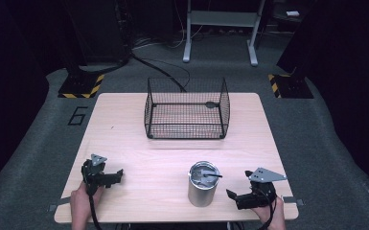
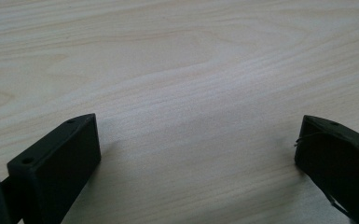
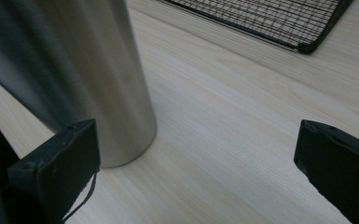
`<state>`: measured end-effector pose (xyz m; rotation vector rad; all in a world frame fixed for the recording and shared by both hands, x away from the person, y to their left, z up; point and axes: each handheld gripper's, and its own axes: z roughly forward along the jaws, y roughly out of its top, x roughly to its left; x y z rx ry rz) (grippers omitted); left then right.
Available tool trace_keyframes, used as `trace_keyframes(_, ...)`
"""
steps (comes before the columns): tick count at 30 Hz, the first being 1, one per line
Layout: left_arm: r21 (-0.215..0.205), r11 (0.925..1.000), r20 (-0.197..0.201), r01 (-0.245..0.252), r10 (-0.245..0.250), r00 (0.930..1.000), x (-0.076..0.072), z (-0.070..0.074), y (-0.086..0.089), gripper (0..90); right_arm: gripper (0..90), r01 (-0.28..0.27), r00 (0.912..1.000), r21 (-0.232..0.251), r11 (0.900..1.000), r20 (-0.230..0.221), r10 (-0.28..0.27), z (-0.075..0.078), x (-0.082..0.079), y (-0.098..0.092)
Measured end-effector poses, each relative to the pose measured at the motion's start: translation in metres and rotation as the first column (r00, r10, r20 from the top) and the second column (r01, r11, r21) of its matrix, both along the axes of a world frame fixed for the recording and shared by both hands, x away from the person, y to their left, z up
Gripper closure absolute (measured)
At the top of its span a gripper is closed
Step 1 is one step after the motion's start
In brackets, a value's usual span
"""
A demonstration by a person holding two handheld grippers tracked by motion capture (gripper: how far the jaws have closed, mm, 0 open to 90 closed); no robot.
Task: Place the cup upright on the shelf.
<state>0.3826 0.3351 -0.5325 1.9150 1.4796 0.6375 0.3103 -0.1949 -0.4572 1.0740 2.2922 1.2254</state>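
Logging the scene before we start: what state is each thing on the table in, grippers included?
Metal cup: upright, uncovered, a dark utensil standing in it, ungripped.
Wire basket: upright, open-topped, one small dark item inside.
Left gripper: open, holding nothing, over bare table.
Right gripper: open, beside the cup, not gripping it.

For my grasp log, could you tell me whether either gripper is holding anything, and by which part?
Nothing is held: the left gripper and right gripper are both open, and the metal cup stands untouched.
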Motion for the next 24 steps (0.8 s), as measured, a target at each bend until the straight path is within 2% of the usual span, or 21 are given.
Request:
trace_keyframes(1,-0.001,1.0000,0.000,0.000,0.000,1.0000,0.000,0.000,0.000,0.0,0.0,-0.009,0.9999,0.018,1.000,0.005,0.009,0.002,-0.002,0.004)
trace_keyframes(8,0.000,1.0000,0.000,0.000,0.000,1.0000,0.000,0.000,0.000,0.0,0.0,-0.075,0.9971,0.043,0.996,0.014,0.075,0.012,-0.009,0.010)
trace_keyframes(12,0.000,1.0000,0.000,0.000,0.000,1.0000,0.000,0.000,0.000,0.1,0.0,-0.140,0.9899,0.048,0.989,0.030,0.139,0.020,-0.012,0.018)
trace_keyframes(14,0.000,1.0000,0.000,0.000,0.000,1.0000,0.000,0.000,0.000,0.0,0.0,-0.139,0.9899,0.047,0.989,0.031,0.138,0.021,-0.012,0.022)
trace_keyframes(15,0.000,1.0000,0.000,0.000,0.000,1.0000,0.000,0.000,0.000,0.0,0.0,-0.161,0.9865,0.046,0.986,0.039,0.159,0.022,-0.012,0.027)
trace_keyframes(18,0.000,1.0000,0.000,0.000,0.000,1.0000,0.000,0.000,0.000,0.0,0.0,-0.168,0.9853,0.046,0.985,0.038,0.167,0.023,-0.012,0.032)
trace_keyframes(22,0.000,1.0000,0.000,0.000,0.000,1.0000,0.000,0.000,0.000,0.0,0.0,-0.206,0.9776,0.051,0.977,0.058,0.203,0.025,-0.008,0.045)
trace_keyframes(24,0.000,1.0000,0.000,0.000,0.000,1.0000,0.000,0.000,0.000,0.1,0.0,-0.208,0.9769,0.051,0.977,0.061,0.205,0.025,-0.008,0.047)
